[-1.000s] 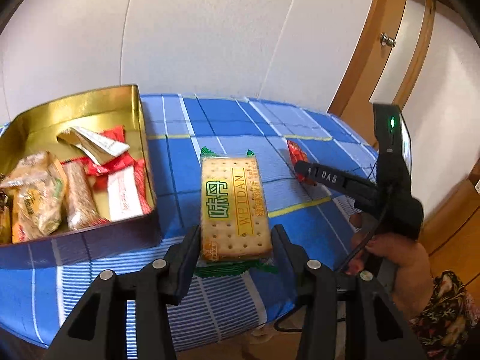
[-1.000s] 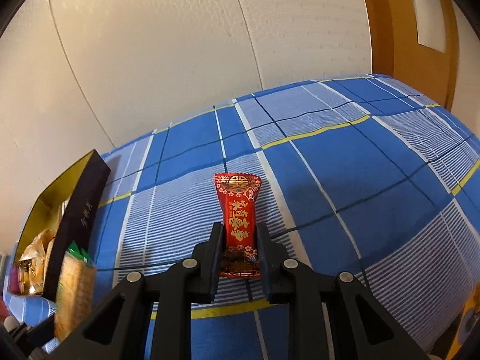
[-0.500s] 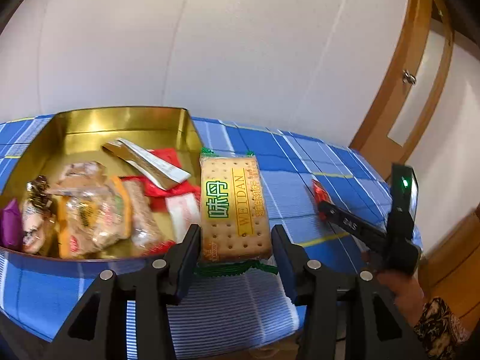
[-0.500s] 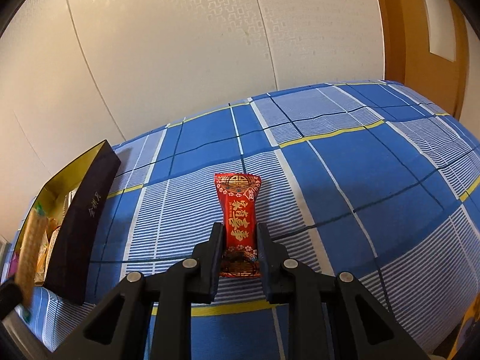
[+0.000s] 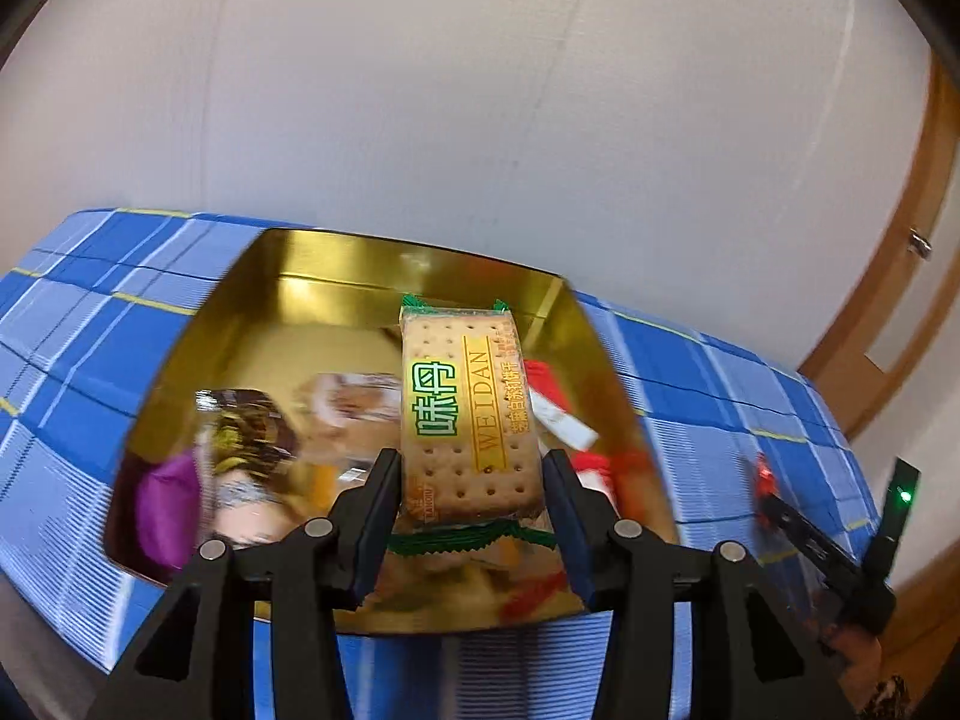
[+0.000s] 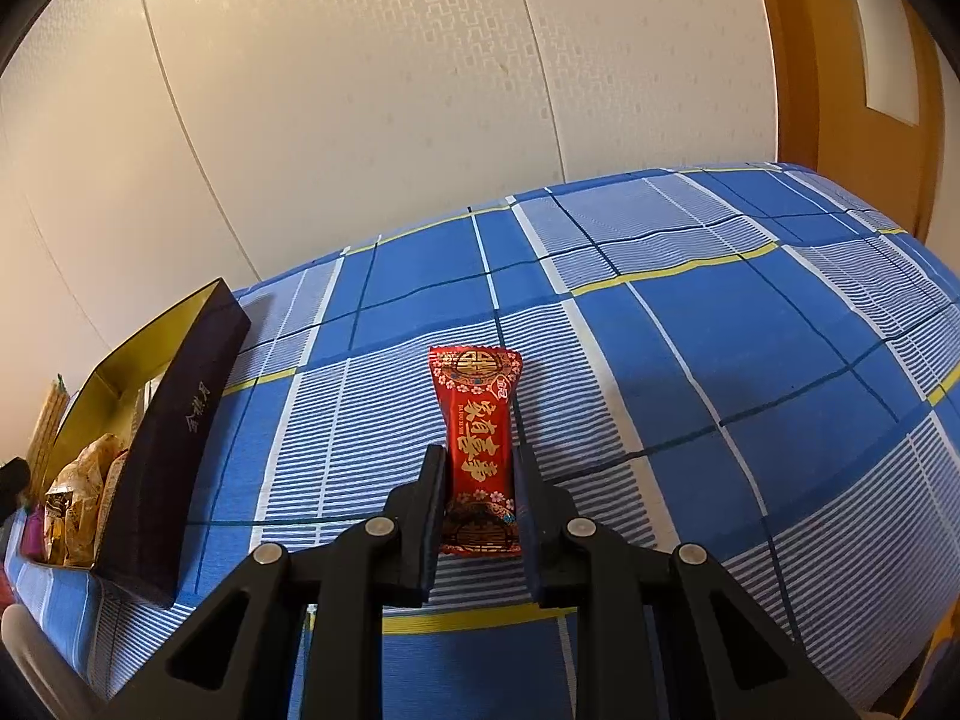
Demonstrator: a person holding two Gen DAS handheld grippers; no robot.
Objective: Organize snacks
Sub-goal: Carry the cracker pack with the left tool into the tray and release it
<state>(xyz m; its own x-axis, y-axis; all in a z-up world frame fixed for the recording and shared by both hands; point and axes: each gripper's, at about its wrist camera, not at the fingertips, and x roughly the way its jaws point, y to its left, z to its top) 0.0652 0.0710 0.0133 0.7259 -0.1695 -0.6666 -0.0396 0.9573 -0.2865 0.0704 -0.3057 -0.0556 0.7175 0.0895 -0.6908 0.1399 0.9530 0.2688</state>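
You had the left gripper (image 5: 471, 480) clamped on the Weidan cracker packet (image 5: 465, 414), its pads pressing the packet's two long edges near the lower end, and the packet hung in the air over the open gold tin (image 5: 300, 276), not touching anything in it. Judged step: carrying a snack to the tin, at the point just ahead of the drop. The packet's long axis ran along the line of the gripper's fingers, away from the camera, with its green crimped top end toward the tin's far wall and its printed face up. Below it the tin held several wrapped snacks, blurred in this view: a purple one (image 5: 165, 498) at the left and red-and-white wrappers (image 5: 561, 414) at the right. The next move, as I judged it, called for lowering the packet over a free patch of the gold floor toward the back, then letting go; a release from this height risked it landing tilted on the pile. Your right gripper (image 6: 478, 474) was closed on the red candy packet (image 6: 480, 444), which lay flat on the blue checked tablecloth (image 6: 750, 360), well to the right of the tin, long axis likewise along the fingers and its far crimped end pointing toward the wall. It was gripped but not yet lifted.
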